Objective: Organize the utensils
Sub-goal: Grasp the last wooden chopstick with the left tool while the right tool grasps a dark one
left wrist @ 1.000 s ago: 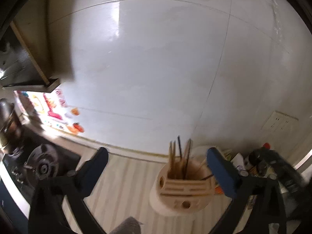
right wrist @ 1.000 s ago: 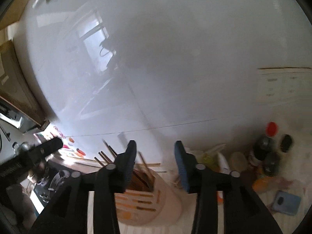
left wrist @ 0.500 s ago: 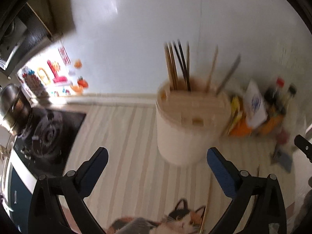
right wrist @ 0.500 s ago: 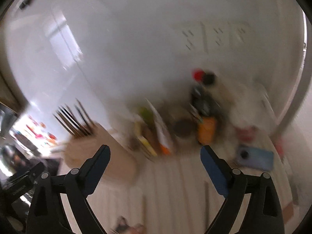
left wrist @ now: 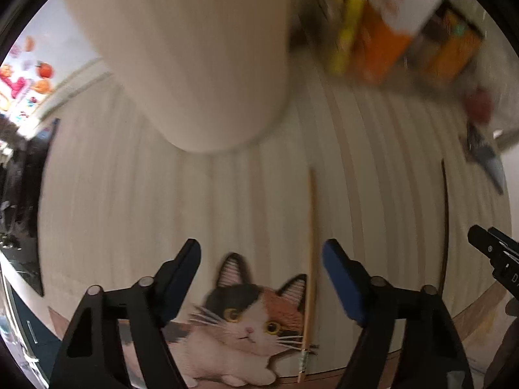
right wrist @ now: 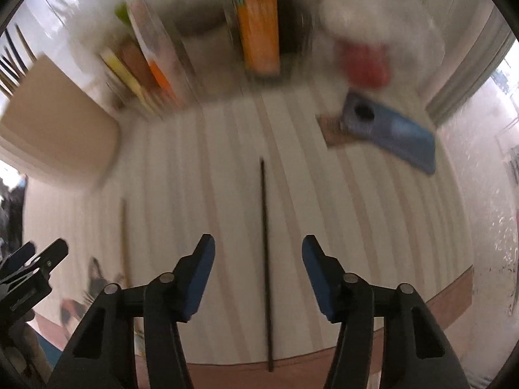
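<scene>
Striped mat (left wrist: 246, 194) with a printed cat (left wrist: 246, 324) covers the counter; blurred packets (right wrist: 259, 32) and a blue phone (right wrist: 389, 129) are seen at 12 to 2 o'clock.

Both cameras are now tipped down at the mat, where a second ago the wall and holder top were framed. Holder (left wrist: 194, 48) fills 11 to 12 o'clock in the left view.

Left gripper (left wrist: 261, 278), jaws apart and empty, is narrowed from half a second ago; light chopstick (left wrist: 311, 243) is seen just inside its right finger.

Right gripper (right wrist: 258, 272), likewise released and narrowed, is centred over the dark chopstick (right wrist: 266, 259).

Judged: the drop-off is done; two fresh pick-ups are being lined up.
</scene>
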